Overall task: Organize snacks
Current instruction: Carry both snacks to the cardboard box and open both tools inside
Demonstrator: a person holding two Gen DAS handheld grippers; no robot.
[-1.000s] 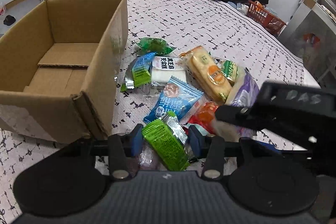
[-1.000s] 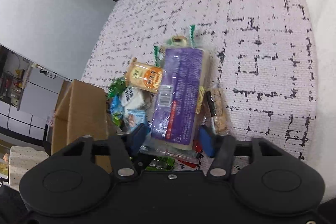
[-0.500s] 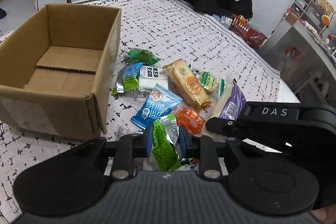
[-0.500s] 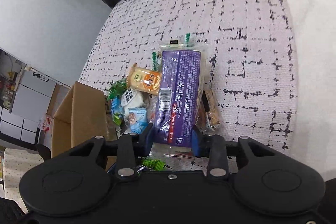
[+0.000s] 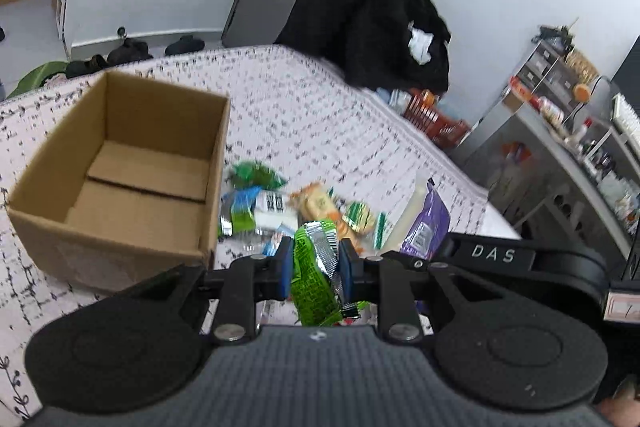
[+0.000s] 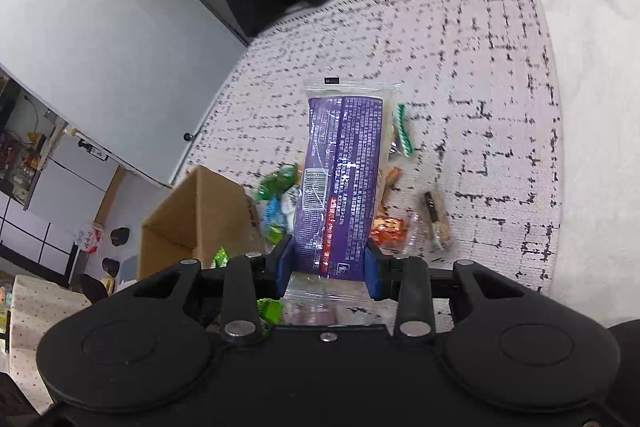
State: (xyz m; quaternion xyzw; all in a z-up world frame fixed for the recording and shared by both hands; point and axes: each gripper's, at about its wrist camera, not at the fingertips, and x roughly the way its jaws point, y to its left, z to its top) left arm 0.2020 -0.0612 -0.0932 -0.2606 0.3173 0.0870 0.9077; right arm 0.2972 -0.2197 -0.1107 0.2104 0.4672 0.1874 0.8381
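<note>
My left gripper [image 5: 314, 259] is shut on a green foil snack packet [image 5: 312, 279] and holds it above the patterned bedspread [image 5: 320, 115]. An open, empty cardboard box [image 5: 218, 155] stands to its left. More snack packets [image 5: 276, 205] lie in a loose pile beside the box. In the right wrist view my right gripper [image 6: 329, 263] is shut on a long purple snack packet [image 6: 344, 179], lifted over the pile. Below it lie an orange packet [image 6: 386, 227] and a brown bar [image 6: 438, 223]. The box [image 6: 192, 219] is at lower left there.
A black coat [image 5: 368, 19] hangs beyond the bed's far end, with a red basket [image 5: 436, 119] on the floor beside it. A metal shelf unit [image 5: 560, 147] stands at the right. A white duvet [image 6: 592, 147] covers the bed's right side.
Both grippers closed on their packets, the left on the green one and the right on the purple one, and rose off the bedspread with them. The pile now lies farther below.
</note>
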